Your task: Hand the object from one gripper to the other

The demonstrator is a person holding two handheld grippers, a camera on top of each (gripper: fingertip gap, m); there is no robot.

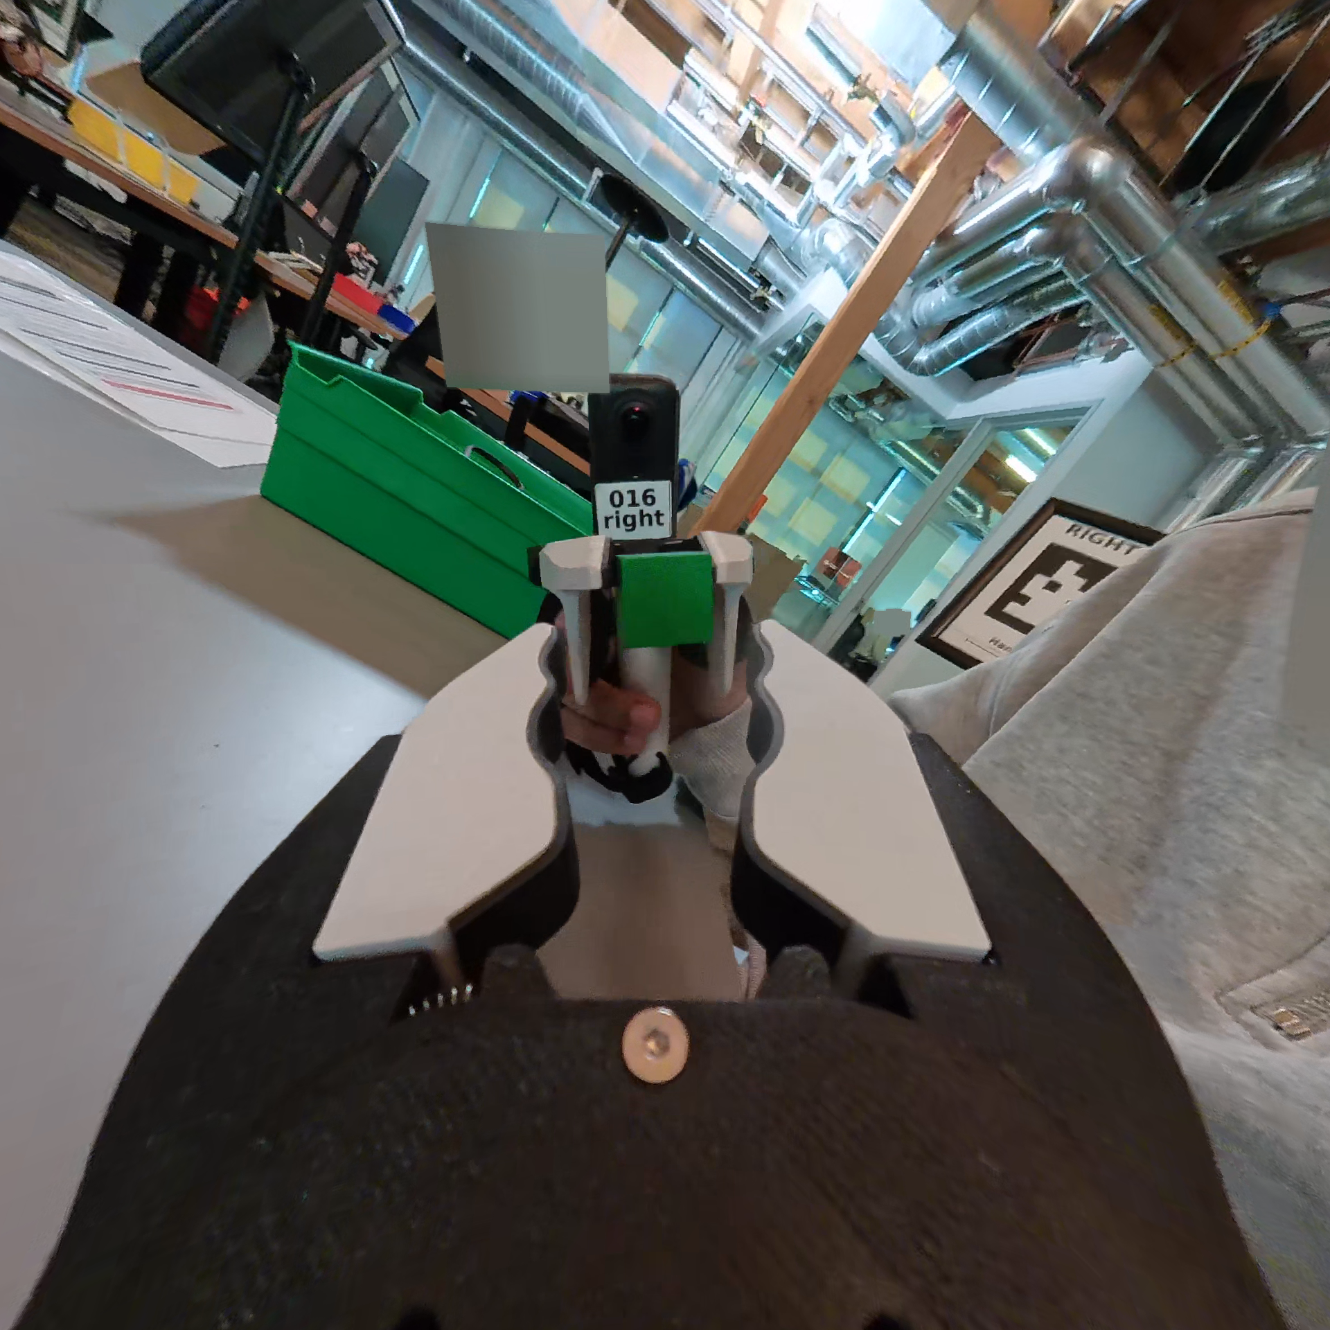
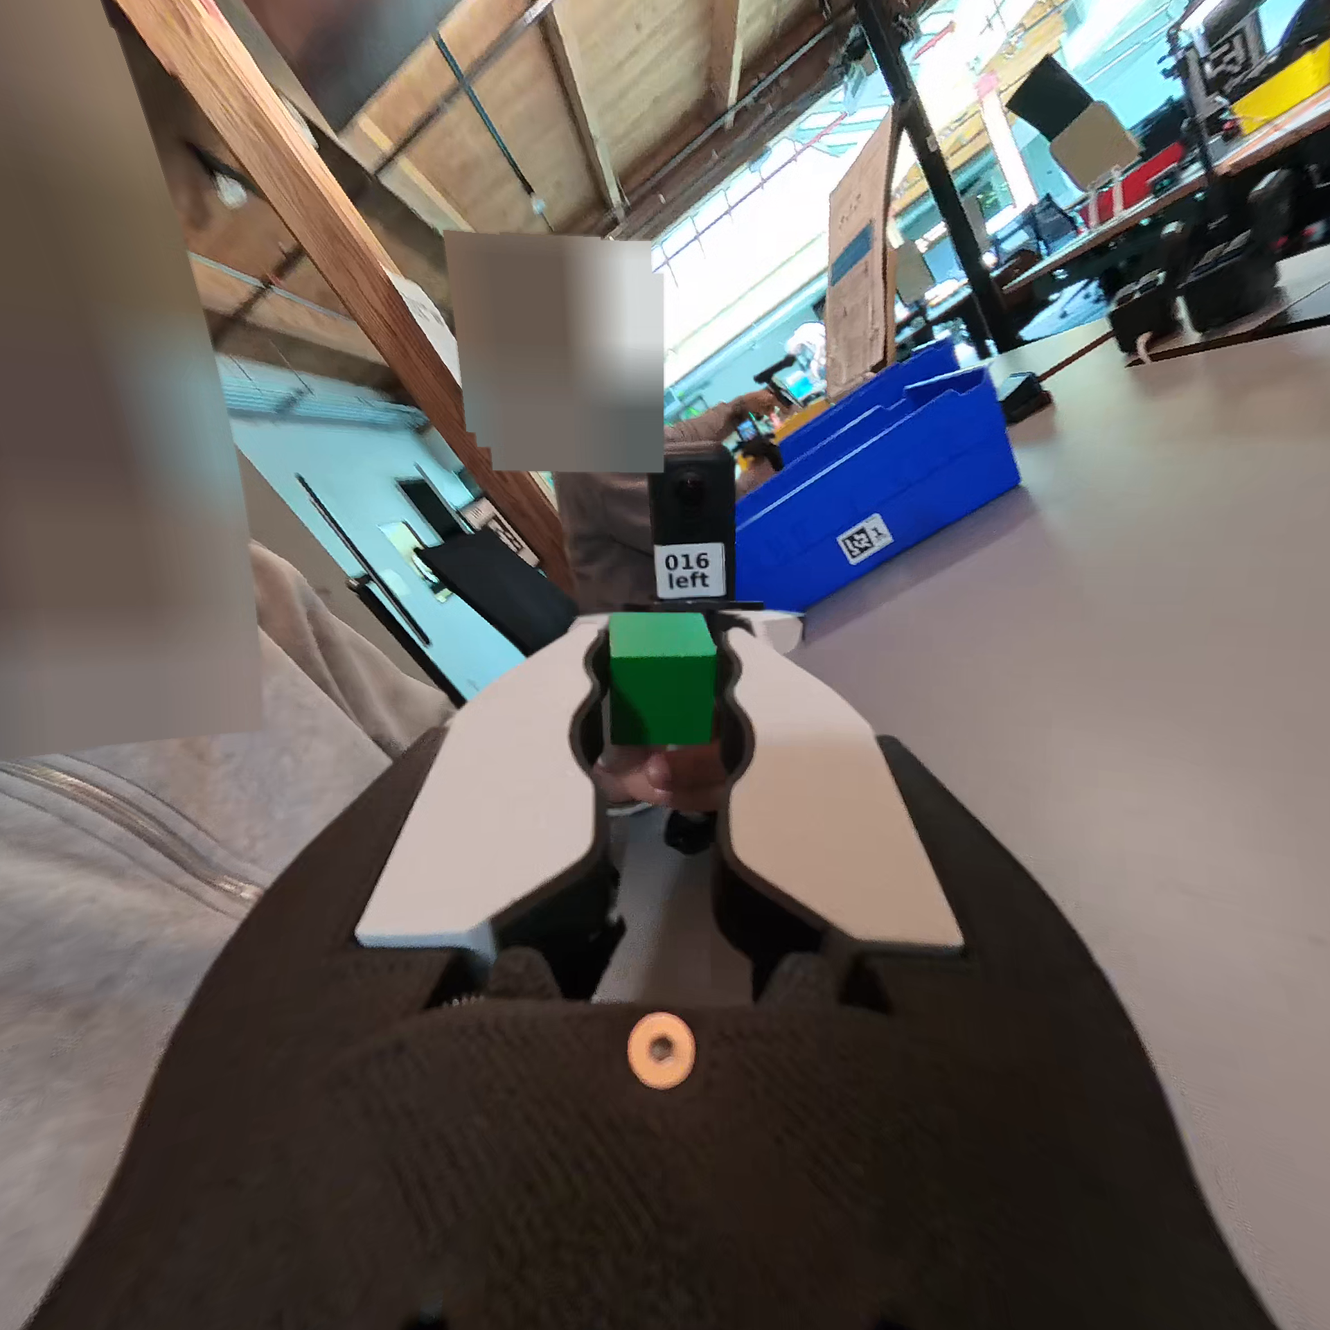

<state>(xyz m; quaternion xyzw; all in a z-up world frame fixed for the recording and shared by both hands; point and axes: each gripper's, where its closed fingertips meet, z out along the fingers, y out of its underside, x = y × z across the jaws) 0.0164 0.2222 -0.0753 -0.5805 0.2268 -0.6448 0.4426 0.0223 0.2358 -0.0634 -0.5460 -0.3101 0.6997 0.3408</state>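
Observation:
A green cube is off the table, clamped between the white fingertips of my right gripper. In the left wrist view the cube shows head-on between the right gripper's fingers, which point at the camera. My left gripper is open and empty, with its two white fingers spread on either side of the right gripper's tips and not touching the cube. In the right wrist view, one left finger shows just behind the cube. A hand holds the right gripper's handle below.
A green bin stands on the grey table behind the grippers, with a sheet of paper farther left. A blue bin stands on the table at right. A person's grey sleeve fills the right side. My left and right fingertips are right by each other.

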